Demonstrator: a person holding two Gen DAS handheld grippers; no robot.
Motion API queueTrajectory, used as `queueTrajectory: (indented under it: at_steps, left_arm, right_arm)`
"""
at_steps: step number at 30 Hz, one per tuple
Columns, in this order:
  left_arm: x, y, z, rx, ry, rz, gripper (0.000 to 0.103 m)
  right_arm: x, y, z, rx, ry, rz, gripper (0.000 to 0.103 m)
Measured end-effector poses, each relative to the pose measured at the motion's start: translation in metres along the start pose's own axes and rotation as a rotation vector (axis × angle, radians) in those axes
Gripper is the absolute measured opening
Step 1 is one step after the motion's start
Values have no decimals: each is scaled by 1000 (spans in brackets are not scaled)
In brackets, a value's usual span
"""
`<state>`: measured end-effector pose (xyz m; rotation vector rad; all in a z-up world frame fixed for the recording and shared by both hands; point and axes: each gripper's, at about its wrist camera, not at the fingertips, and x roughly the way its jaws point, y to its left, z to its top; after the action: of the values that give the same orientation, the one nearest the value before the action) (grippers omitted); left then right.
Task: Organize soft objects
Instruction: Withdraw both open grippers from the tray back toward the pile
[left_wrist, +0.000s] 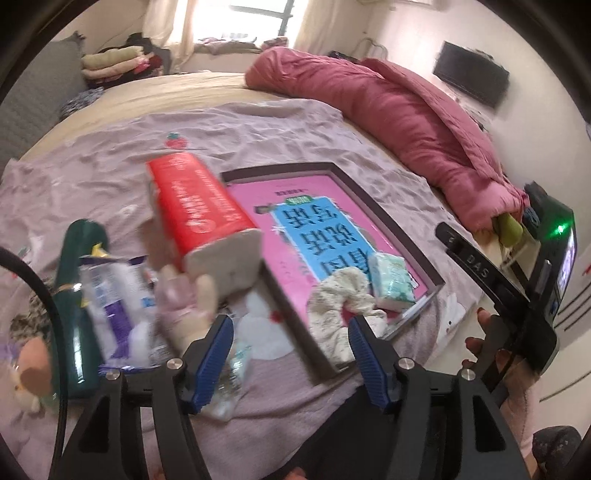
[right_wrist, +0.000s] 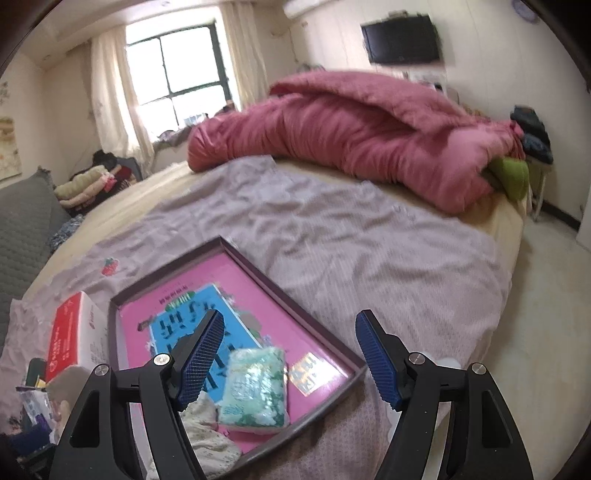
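A dark-rimmed tray (left_wrist: 391, 225) lined with a pink and blue printed sheet lies on the lilac bed sheet. In its near corner lie a cream scrunchie (left_wrist: 340, 302) and a green-patterned tissue pack (left_wrist: 391, 280). My left gripper (left_wrist: 291, 354) hangs open just short of the tray, with nothing between its pads, and the scrunchie is close to its right pad. My right gripper (right_wrist: 291, 358) is open above the tray (right_wrist: 291, 300), over the tissue pack (right_wrist: 258, 387). The scrunchie (right_wrist: 207, 435) shows under its left finger. A hand holds the right gripper (left_wrist: 517, 280) at the right edge.
Left of the tray are a red tissue box (left_wrist: 199, 210), a pale plush toy (left_wrist: 184, 306), a white and purple packet (left_wrist: 114, 295), a dark green bottle (left_wrist: 77, 295) and a small wrapped pack (left_wrist: 232, 376). A pink duvet (right_wrist: 369, 140) is heaped at the bed's far side.
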<state>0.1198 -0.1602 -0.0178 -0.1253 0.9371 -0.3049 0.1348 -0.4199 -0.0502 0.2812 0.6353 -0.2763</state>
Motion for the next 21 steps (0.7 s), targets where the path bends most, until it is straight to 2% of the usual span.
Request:
queueTrajectory:
  at_steps: [13,21]
  left_arm:
    - [-65,75,-18,-139,-86,59,64]
    - [-113,129,-34,-206,-154,129,64]
  right_arm:
    - [-36,24,0,-101,-153,-5,75]
    - [-71,50,-2,-121,-164,102,75]
